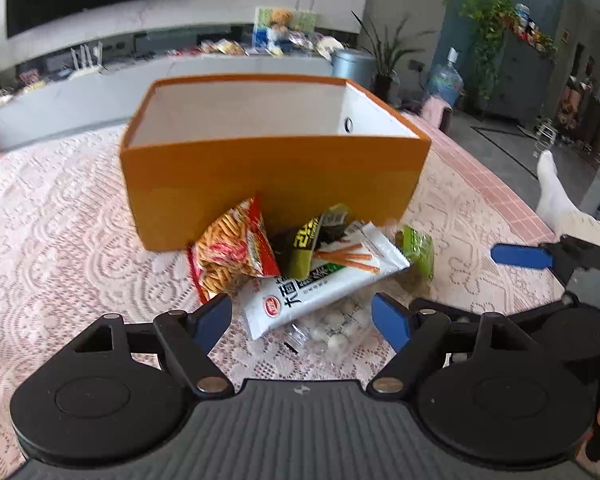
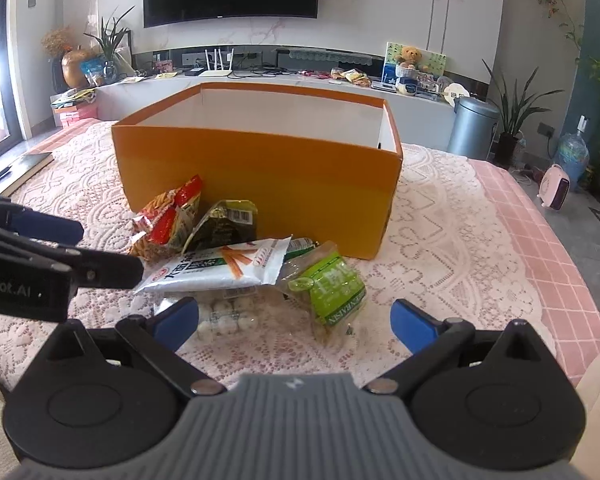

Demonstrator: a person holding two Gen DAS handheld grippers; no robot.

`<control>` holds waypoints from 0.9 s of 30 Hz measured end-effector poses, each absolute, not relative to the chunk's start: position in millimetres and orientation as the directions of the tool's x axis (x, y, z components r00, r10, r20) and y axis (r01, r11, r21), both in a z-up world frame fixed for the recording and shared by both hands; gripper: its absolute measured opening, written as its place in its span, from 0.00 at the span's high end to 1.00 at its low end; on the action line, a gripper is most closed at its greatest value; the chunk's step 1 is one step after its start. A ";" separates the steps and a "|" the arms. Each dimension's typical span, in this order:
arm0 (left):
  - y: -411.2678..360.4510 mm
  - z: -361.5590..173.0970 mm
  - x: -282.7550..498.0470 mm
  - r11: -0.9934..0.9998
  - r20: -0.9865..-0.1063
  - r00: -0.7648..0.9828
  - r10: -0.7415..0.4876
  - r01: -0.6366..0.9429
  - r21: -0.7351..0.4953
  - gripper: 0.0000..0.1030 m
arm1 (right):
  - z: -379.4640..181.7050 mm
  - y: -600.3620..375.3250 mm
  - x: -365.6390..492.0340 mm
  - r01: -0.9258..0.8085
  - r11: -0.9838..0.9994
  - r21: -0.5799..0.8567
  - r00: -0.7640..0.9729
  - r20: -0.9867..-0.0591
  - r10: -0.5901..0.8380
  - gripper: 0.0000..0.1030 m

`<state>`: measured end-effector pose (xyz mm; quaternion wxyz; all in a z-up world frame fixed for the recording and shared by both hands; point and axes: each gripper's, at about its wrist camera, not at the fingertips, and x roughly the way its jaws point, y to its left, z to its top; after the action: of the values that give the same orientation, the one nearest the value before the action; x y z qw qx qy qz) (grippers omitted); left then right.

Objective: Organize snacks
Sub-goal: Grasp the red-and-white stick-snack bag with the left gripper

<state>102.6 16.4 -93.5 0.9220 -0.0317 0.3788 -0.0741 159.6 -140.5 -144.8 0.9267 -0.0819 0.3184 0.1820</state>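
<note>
An open orange box (image 1: 260,184) (image 2: 260,176) stands on the lace-covered table; its white inside shows nothing from here. In front of it lies a pile of snacks: a red noodle-snack bag (image 1: 232,248) (image 2: 168,220), a dark green seaweed pack (image 1: 312,240) (image 2: 224,222), a white stick-snack bag (image 1: 324,280) (image 2: 220,266), a clear bag of white balls (image 1: 340,330) (image 2: 226,314) and a green raisin bag (image 1: 418,250) (image 2: 334,286). My left gripper (image 1: 300,316) is open and empty just before the white bag. My right gripper (image 2: 296,320) is open and empty before the raisin bag.
The table has a pink lace cloth (image 1: 60,240) (image 2: 460,260). A notebook with a pen (image 2: 16,172) lies at the far left edge. Behind are a TV console (image 2: 260,80), a metal bin (image 2: 474,128) and plants. A person's white-socked leg (image 1: 556,192) is at the right.
</note>
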 end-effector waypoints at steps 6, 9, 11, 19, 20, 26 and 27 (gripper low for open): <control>37.1 -98.3 117.3 0.982 -0.692 0.705 -0.155 0.037 -0.183 0.10 | -147.5 -144.5 175.3 -0.356 0.935 -0.001 0.732 -0.621 0.278 0.13; 45.1 -98.7 126.0 0.976 -0.679 0.718 -0.151 -0.002 -0.219 0.12 | -146.8 -146.0 185.5 -0.325 0.946 0.016 0.743 -0.614 0.266 0.15; 47.0 -99.2 134.3 0.972 -0.675 0.724 -0.142 -0.025 -0.232 0.12 | -145.9 -146.7 192.3 -0.300 0.953 0.031 0.754 -0.605 0.257 0.18; 49.3 -114.0 164.4 0.970 -0.688 0.717 -0.110 -0.073 -0.230 0.11 | -156.8 -144.4 217.8 -0.262 0.961 0.087 0.732 -0.631 0.257 0.26; 49.1 -115.9 166.5 0.971 -0.693 0.713 -0.106 -0.076 -0.226 0.11 | -159.5 -145.7 220.8 -0.251 0.963 0.101 0.728 -0.635 0.256 0.27; 50.9 -130.7 177.6 0.969 -0.738 0.671 -0.070 -0.131 -0.211 0.11 | -174.0 -156.3 233.6 -0.201 0.952 0.232 0.683 -0.664 0.306 0.26; 51.4 -132.4 178.7 0.968 -0.743 0.666 -0.067 -0.137 -0.210 0.11 | -176.0 -157.0 235.0 -0.197 0.949 0.248 0.677 -0.666 0.314 0.27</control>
<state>178.7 51.4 -132.4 0.9041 -0.1246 0.4084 0.0192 235.0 -157.0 -176.0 0.9124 0.0779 0.3767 0.1400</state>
